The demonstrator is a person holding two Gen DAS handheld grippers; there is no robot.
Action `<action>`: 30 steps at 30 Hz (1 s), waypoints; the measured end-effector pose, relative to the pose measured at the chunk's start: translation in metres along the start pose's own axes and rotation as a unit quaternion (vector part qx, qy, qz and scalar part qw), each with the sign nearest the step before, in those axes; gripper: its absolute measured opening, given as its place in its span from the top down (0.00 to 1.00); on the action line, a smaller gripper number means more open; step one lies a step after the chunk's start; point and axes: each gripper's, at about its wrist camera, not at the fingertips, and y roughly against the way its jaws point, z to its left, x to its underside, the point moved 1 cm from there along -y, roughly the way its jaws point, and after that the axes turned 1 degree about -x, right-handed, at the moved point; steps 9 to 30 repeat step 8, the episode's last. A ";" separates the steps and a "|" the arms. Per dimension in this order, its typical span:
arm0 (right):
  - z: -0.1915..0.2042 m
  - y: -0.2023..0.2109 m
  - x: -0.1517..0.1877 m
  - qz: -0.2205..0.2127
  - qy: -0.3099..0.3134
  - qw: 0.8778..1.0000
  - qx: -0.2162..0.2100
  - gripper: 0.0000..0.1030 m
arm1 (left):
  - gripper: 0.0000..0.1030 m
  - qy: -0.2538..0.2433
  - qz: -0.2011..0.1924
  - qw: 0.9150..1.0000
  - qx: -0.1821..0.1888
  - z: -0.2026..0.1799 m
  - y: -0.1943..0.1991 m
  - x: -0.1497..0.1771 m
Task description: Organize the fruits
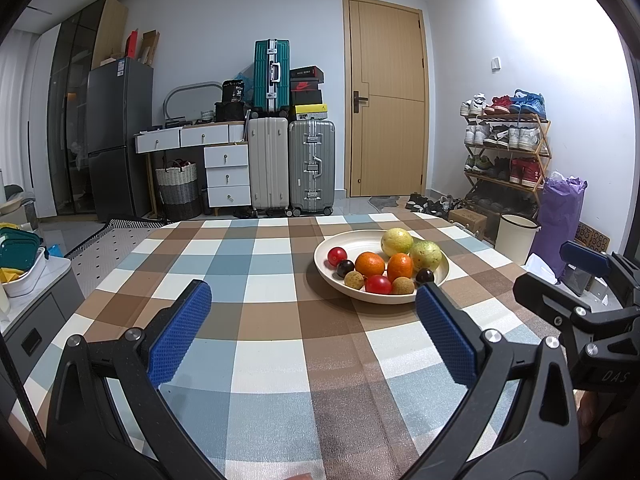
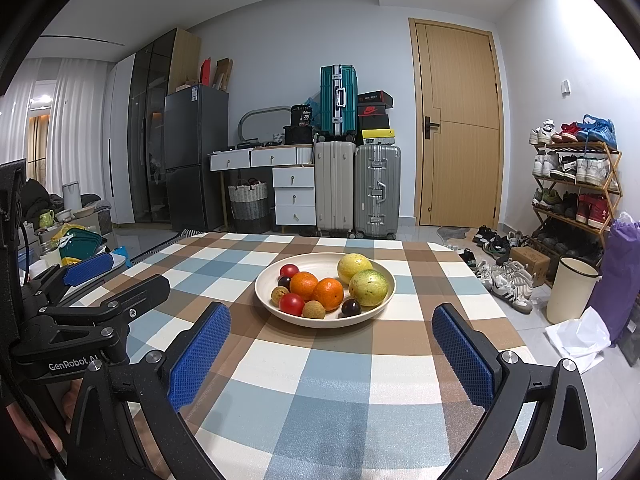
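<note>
A cream plate (image 1: 332, 276) (image 2: 276, 308) stands on the checkered tablecloth toward the far right of the table. It holds two oranges (image 1: 370, 263) (image 2: 304, 283), two yellow-green round fruits (image 1: 397, 241) (image 2: 368, 287), two red tomatoes (image 1: 378, 284) (image 2: 291, 303), two dark plums (image 1: 345, 267) (image 2: 351, 306) and two brown longans (image 1: 354, 280) (image 2: 313, 309). My left gripper (image 1: 312, 320) is open and empty, hovering over the table short of the plate. My right gripper (image 2: 332, 344) is open and empty, just in front of the plate. Each gripper shows at the edge of the other's view.
The table (image 1: 260, 272) has a blue, brown and white checkered cloth. A cream bin (image 2: 570, 288), a purple bag (image 2: 618, 276), shoes and a shoe rack (image 2: 576, 184) stand on the floor to the right. A side counter with green containers (image 1: 18, 248) is at the left.
</note>
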 end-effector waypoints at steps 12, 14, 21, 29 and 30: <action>0.000 0.000 0.000 0.000 0.000 1.000 0.000 0.00 | 0.01 0.002 0.000 1.000 -0.003 0.000 -0.001 0.001; 0.000 0.000 0.000 0.000 0.000 1.000 0.000 0.00 | 0.01 0.002 0.000 1.000 -0.003 0.000 -0.001 0.001; 0.000 0.000 0.000 0.000 0.000 1.000 0.000 0.00 | 0.01 0.002 0.000 1.000 -0.003 0.000 -0.001 0.001; 0.000 0.000 0.000 0.000 0.000 1.000 0.000 0.00 | 0.01 0.002 0.000 1.000 -0.003 0.000 -0.001 0.001; 0.000 0.000 0.000 0.000 0.000 1.000 0.000 0.00 | 0.01 0.002 0.000 1.000 -0.003 0.000 -0.001 0.001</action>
